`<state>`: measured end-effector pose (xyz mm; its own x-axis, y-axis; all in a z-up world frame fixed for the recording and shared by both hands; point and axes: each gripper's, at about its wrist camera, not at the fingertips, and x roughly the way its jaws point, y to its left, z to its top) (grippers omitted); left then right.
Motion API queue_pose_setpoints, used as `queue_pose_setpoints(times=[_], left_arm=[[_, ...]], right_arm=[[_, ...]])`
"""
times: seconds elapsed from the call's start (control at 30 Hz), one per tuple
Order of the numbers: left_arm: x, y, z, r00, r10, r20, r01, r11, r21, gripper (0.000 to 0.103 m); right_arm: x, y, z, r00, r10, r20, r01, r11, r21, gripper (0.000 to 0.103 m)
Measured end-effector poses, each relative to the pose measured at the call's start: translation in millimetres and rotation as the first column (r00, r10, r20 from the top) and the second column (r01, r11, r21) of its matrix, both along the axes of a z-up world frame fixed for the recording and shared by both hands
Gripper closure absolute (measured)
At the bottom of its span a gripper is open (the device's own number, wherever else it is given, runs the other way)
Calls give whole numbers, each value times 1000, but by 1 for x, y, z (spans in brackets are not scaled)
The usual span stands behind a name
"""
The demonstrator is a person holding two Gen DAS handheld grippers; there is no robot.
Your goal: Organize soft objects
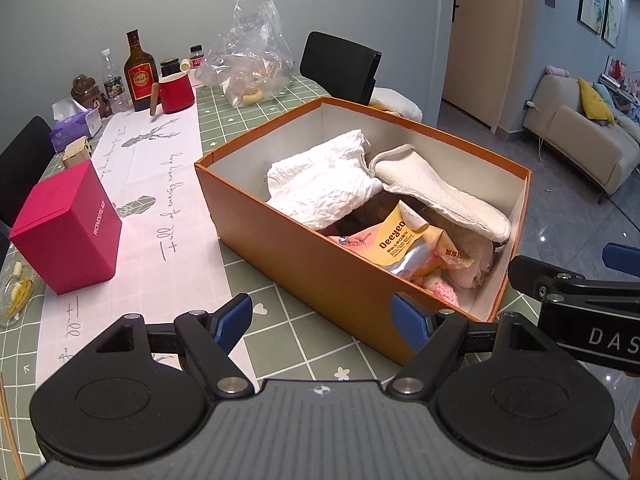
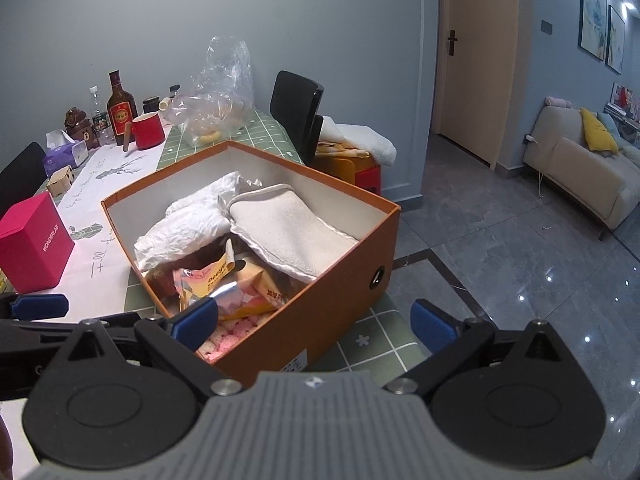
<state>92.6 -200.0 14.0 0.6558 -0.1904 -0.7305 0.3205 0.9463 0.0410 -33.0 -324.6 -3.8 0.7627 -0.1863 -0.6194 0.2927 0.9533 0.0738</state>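
Observation:
An orange box (image 1: pixel 304 264) (image 2: pixel 340 292) sits on the green checked table, filled with soft things: a crumpled white cloth (image 1: pixel 324 180) (image 2: pixel 184 228), a cream slipper-like pad (image 1: pixel 436 192) (image 2: pixel 292 232), a yellow snack packet (image 1: pixel 404 240) (image 2: pixel 212 280) and pink knit items (image 1: pixel 444 292) (image 2: pixel 228 336). My left gripper (image 1: pixel 324 320) is open and empty, just in front of the box's near wall. My right gripper (image 2: pixel 316 320) is open and empty, straddling the box's near corner; it also shows at the right of the left wrist view (image 1: pixel 580 280).
A magenta box (image 1: pixel 68 228) (image 2: pixel 32 240) stands on a white runner (image 1: pixel 160 184). At the far end are a red mug (image 1: pixel 176 92), bottles (image 1: pixel 138 72), a tissue box (image 1: pixel 70 124) and a clear plastic bag (image 1: pixel 252 64). A black chair (image 1: pixel 340 64) stands behind; table edge and floor lie to the right.

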Motion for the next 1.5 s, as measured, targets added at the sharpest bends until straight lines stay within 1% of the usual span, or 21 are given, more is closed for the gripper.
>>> queue_pose_setpoints(times=[1.5], left_arm=[[-1, -2, 1, 1000, -16, 8, 16, 1000, 3, 11]], right_arm=[[-4, 0, 0, 1000, -10, 1, 10, 1000, -1, 3]])
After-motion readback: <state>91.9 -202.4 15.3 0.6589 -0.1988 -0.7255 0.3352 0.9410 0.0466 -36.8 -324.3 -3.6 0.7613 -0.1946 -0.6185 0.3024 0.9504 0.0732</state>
